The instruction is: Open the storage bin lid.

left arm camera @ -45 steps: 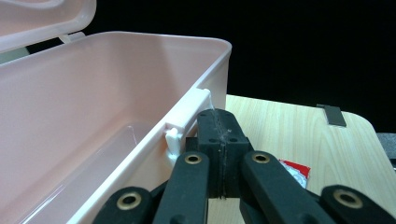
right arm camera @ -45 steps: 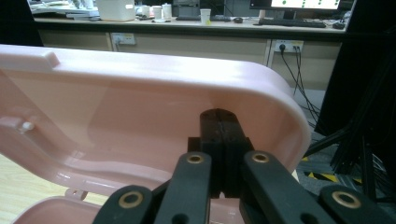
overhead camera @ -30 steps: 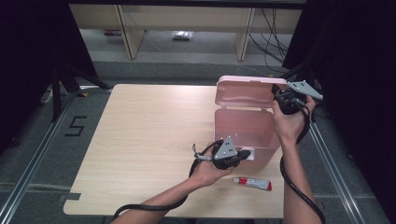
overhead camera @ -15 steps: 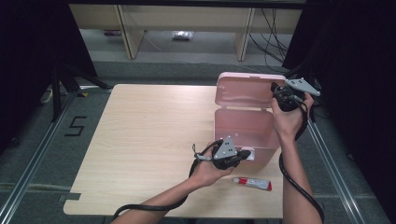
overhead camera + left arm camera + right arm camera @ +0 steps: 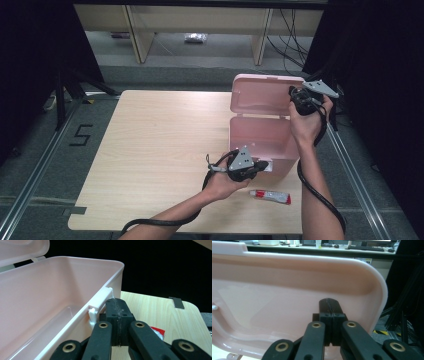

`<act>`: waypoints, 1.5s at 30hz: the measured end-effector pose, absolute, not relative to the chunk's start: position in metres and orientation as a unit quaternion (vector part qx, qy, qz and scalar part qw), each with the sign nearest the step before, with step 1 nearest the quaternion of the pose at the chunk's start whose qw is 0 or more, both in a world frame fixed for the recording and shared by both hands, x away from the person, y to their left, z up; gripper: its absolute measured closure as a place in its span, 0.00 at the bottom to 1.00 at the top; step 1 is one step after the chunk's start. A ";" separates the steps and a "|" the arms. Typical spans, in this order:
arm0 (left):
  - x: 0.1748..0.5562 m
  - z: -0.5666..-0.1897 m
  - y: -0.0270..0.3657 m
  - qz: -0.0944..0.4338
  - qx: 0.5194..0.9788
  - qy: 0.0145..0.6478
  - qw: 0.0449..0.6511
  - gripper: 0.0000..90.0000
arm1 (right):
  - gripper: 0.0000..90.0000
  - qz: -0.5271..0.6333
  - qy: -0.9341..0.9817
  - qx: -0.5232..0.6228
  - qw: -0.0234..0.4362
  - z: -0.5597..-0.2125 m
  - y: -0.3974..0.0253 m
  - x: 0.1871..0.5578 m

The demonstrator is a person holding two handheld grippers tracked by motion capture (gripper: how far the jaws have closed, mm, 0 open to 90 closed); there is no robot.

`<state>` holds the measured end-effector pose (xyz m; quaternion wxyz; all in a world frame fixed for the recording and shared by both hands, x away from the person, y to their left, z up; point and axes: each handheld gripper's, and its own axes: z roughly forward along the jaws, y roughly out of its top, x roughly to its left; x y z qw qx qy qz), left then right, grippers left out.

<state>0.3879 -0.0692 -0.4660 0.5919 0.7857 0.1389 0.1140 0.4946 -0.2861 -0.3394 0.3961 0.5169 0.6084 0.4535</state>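
- Jaws of your left gripper (image 5: pixel 264 165) are pressed together at the pink plastic box's (image 5: pixel 260 135) white front latch (image 5: pixel 100 303), gripping nothing.
- Your right gripper (image 5: pixel 295 95), likewise closed and empty, rests against the raised pink lid (image 5: pixel 262 95).
- Red-and-white tube (image 5: pixel 270 196) lies on the light wooden table (image 5: pixel 150 145) just beside the box.

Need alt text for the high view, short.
A pink box sits open at the right of a wooden table, lid raised. The right tool rests at the lid's right edge; the left tool sits at the box's front wall. A small red and white tube lies near the front edge.
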 end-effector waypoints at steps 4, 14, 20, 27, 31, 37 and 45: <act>0.388 -0.466 -0.069 0.115 0.786 0.139 0.592 0.99 | 1.00 0.452 0.611 0.517 0.395 -0.340 -0.285 0.499; 0.388 -0.466 -0.069 0.115 0.786 0.139 0.592 0.99 | 1.00 0.442 0.616 0.516 0.399 -0.342 -0.281 0.507; 0.388 -0.466 -0.069 0.115 0.787 0.139 0.591 0.99 | 1.00 0.431 0.622 0.519 0.397 -0.344 -0.278 0.514; 0.387 -0.466 -0.069 0.113 0.787 0.140 0.591 0.99 | 1.00 0.426 0.624 0.524 0.393 -0.349 -0.275 0.522; 0.388 -0.466 -0.069 0.114 0.787 0.140 0.590 0.99 | 1.00 0.416 0.634 0.522 0.390 -0.353 -0.274 0.527; 0.388 -0.465 -0.069 0.113 0.788 0.140 0.590 0.99 | 1.00 0.410 0.632 0.537 0.379 -0.357 -0.270 0.533; 0.388 -0.465 -0.069 0.112 0.788 0.139 0.590 0.99 | 1.00 0.394 0.646 0.540 0.370 -0.361 -0.267 0.541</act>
